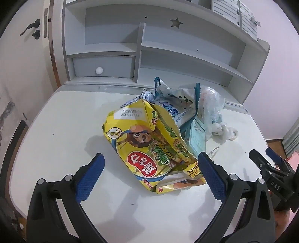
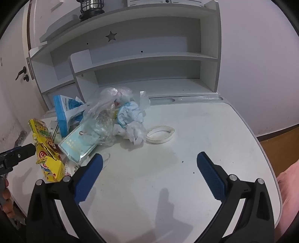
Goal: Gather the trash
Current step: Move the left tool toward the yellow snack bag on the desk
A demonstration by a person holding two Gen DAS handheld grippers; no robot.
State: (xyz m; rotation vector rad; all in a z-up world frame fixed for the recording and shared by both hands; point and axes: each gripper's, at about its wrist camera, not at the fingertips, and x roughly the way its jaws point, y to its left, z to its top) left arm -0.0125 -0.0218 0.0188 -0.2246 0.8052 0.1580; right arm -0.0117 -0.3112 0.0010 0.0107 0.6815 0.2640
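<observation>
A pile of trash lies on the white desk (image 1: 56,121). A torn yellow snack box (image 1: 149,147) lies nearest my left gripper (image 1: 150,160), which is open with the box's near end between its fingers. Behind it are a blue and white wrapper (image 1: 173,106), a pale green card (image 1: 196,138) and a clear plastic bag (image 1: 209,104). In the right wrist view the yellow box (image 2: 46,155), card (image 2: 76,147), clear bag (image 2: 104,115), crumpled white tissue (image 2: 136,130) and a white band loop (image 2: 160,134) show. My right gripper (image 2: 149,164) is open and empty above bare desk.
A white shelf unit (image 1: 168,46) with a drawer (image 1: 102,67) stands at the back of the desk (image 2: 205,149). A black lantern (image 2: 91,9) sits on top of it. A door with a black handle (image 1: 30,27) is at left. My right gripper also shows at the left wrist view's right edge (image 1: 267,158).
</observation>
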